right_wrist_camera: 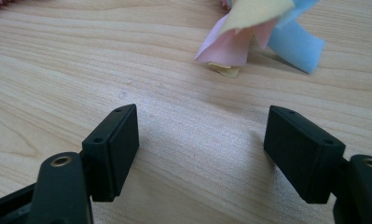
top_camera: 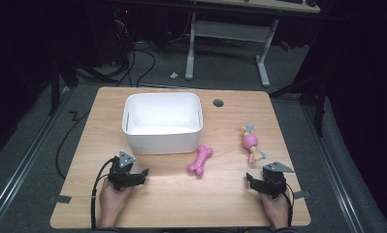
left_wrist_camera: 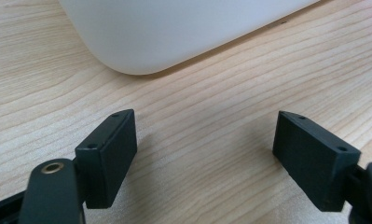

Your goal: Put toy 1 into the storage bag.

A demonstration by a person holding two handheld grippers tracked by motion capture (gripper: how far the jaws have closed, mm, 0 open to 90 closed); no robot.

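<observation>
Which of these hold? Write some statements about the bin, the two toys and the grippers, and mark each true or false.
1. The white bin has a toy inside. False: it is empty.
2. The pink bone toy lies on the table just right of the bin's front corner. True.
3. The left gripper is clamped on the bone. False: its jaws stand open over bare wood.
4. The rope toy lies ahead of the right gripper. True.
5. The right gripper holds the rope toy. False: it is open, with nothing between its jaws.
</observation>
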